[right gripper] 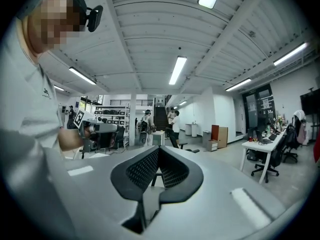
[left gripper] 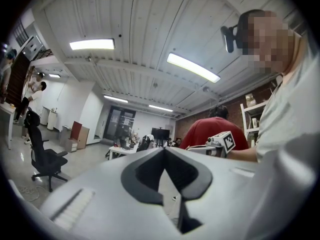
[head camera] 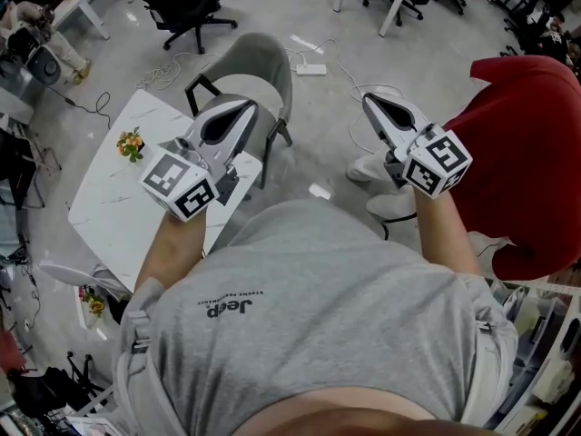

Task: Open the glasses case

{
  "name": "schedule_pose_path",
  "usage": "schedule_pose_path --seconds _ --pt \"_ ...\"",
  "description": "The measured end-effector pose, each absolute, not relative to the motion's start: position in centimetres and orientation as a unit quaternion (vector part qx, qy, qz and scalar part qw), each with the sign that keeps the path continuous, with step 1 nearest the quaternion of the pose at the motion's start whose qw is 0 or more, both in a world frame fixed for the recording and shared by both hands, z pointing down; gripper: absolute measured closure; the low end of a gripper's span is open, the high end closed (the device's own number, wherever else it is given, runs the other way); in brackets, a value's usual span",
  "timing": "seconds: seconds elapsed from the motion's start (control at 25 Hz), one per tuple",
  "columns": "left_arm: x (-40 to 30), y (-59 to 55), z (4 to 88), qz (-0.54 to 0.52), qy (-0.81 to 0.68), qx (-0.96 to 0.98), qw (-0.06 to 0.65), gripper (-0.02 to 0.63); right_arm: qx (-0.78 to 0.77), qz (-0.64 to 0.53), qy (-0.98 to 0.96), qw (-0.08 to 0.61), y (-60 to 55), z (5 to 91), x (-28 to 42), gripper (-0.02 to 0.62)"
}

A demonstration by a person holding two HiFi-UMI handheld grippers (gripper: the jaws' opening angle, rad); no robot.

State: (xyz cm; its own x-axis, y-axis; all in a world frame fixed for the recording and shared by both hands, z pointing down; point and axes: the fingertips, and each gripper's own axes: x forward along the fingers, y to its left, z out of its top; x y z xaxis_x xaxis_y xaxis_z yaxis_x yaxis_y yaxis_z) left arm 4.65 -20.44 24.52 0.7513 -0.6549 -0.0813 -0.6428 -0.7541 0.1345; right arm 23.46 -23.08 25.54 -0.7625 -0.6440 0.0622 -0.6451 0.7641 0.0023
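Note:
No glasses case shows in any view. In the head view my left gripper (head camera: 238, 109) and right gripper (head camera: 374, 104) are held up side by side in front of the person's grey shirt, pointing level and away from the body. Both are shut, tips together, with nothing between the jaws. The left gripper view looks past its shut gripper (left gripper: 164, 150) into the office, with the right gripper (left gripper: 220, 143) off to its right. In the right gripper view the shut gripper (right gripper: 159, 149) fills the bottom, and the left gripper (right gripper: 95, 128) hangs to its left.
Below the left gripper stands a white marble table (head camera: 113, 193) with a small flower bunch (head camera: 132, 143). A grey chair (head camera: 263, 62) is ahead, a person in red (head camera: 536, 134) sits at the right, and a power strip (head camera: 311, 69) lies on the floor.

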Motion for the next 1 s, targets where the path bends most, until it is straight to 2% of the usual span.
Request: schedule_pose_path --seconds 1.0 --pt "5.3 -20.4 24.51 -0.06 -0.341 0.937 0.044 0.551 0.332 -0.004 -0.942 0.053 -23.02 25.85 23.39 0.595"
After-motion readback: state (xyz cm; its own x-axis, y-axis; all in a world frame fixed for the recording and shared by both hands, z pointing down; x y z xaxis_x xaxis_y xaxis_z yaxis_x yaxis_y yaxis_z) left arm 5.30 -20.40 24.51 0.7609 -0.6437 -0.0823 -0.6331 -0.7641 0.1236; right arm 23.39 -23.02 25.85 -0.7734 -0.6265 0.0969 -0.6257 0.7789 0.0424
